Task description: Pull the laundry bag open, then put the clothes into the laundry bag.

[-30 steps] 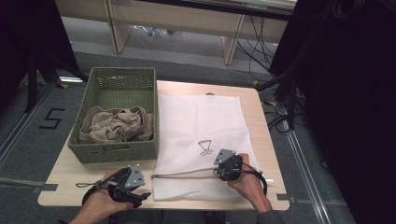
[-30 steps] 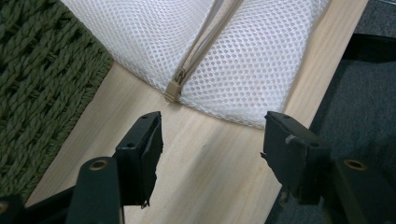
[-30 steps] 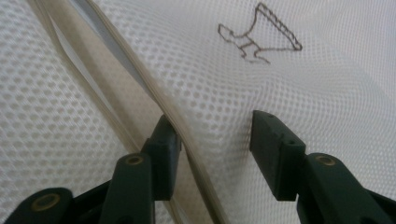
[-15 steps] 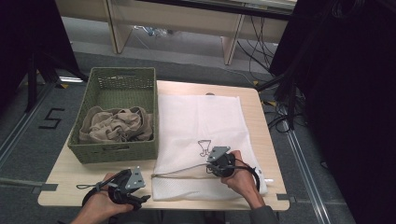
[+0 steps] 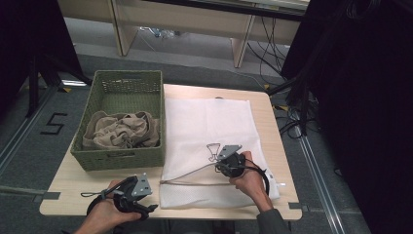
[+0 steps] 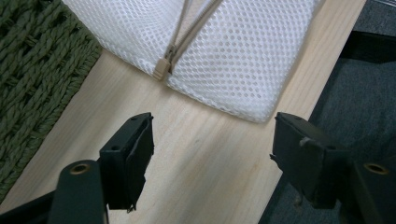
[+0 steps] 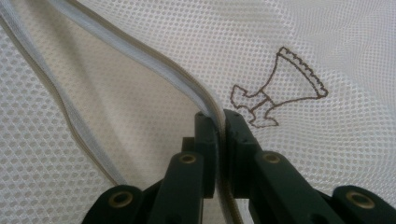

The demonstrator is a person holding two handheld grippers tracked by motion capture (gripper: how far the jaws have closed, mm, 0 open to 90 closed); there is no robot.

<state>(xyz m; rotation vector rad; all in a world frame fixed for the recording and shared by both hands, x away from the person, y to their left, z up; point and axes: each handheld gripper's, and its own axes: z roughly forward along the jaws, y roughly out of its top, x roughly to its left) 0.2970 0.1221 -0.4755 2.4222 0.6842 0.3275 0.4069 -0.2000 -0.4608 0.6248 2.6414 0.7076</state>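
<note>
Nearest the person, the left tongs (image 5: 146, 197) rest low over the tabletop's (image 5: 68, 183) front edge; the left gripper view shows their jaws standing wide with nothing between them, having just been opening, bare wood beneath and the zip slider (image 6: 162, 69) at the near corner of the white mesh bag (image 5: 209, 122) just ahead; a dark drop past the tabletop's edge lies to one side. Farther in, the right tongs (image 5: 225, 161) sit on the bag; the right gripper view shows their jaws, just closing, pinched on the lifted zip edge (image 7: 140, 56) beside a brown embroidered mark (image 7: 275, 88). The high view adds the green woven basket (image 5: 122, 83) of beige cloth (image 5: 122, 131) beside the bag, with open tabletop beyond.
</note>
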